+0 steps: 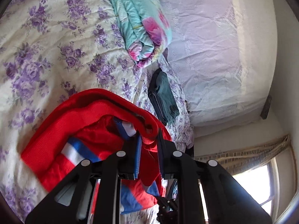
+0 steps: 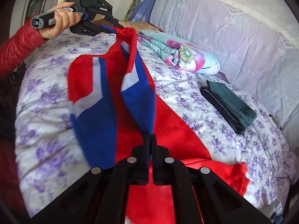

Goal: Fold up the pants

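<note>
Pants [image 2: 112,85]: red-blue, lifted over bed [image 2: 214,100]. Left gripper [image 2: 114,27] grasps far edge; right gripper [image 2: 151,138] clenched on near edge.

The right gripper [image 2: 151,140] occupies the lower centre, its two black jaws closed together on the lower edge of the red fleece pants with blue and white panels [image 2: 112,93]. The pants hang between this gripper and the left gripper [image 2: 112,29] at upper left, which pinches their upper edge. A hand [image 2: 61,20] in a red quilted sleeve [image 2: 16,43] holds the left gripper's handle. Below lies a white bedspread with purple flowers [image 2: 214,123]. On it rest a folded dark green garment [image 2: 228,104] and a rolled turquoise floral quilt [image 2: 179,56], well apart from the pants.
</note>
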Demonstrator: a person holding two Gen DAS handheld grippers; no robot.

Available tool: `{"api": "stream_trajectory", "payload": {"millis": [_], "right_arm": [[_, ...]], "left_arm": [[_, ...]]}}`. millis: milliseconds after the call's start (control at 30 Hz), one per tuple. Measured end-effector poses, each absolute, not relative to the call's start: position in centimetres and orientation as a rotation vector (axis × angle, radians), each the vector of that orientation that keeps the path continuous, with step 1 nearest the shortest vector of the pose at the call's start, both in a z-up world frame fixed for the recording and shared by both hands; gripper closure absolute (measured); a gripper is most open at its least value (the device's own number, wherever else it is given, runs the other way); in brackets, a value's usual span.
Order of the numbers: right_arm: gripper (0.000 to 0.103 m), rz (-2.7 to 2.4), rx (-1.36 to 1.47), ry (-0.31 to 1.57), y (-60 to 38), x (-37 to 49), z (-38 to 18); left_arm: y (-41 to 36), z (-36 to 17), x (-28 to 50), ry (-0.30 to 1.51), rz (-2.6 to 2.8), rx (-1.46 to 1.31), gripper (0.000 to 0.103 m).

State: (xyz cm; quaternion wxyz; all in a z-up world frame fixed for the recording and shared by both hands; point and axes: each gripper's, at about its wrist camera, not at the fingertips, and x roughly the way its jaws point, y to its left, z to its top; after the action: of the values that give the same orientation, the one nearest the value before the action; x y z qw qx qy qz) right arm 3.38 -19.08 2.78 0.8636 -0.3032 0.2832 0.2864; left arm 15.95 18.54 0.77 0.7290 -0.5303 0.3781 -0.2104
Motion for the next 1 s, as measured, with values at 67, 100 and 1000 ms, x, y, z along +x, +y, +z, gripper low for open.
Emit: {"api": "stream_trajectory", "payload": {"millis": [67,100,1000], "right_arm": [[0.101,0.606,-0.628,0.6,-19.7,1.8,2.7],[0.1,0.606,-0.621,0.605,-19.9,1.2,2.6],[0.083,0.556,-0.541,0.677,-20.8,-2.9,-2.2]], "left_arm": [[18.6,0.8,13.6,0.828,-0.501,-1.135,0.089],[18.7,0.6,12.7,0.826,-0.51,-1.122,0.089],[19.3,-4.4,4.0,0.831,-0.362,-1.005,0.064]]}}
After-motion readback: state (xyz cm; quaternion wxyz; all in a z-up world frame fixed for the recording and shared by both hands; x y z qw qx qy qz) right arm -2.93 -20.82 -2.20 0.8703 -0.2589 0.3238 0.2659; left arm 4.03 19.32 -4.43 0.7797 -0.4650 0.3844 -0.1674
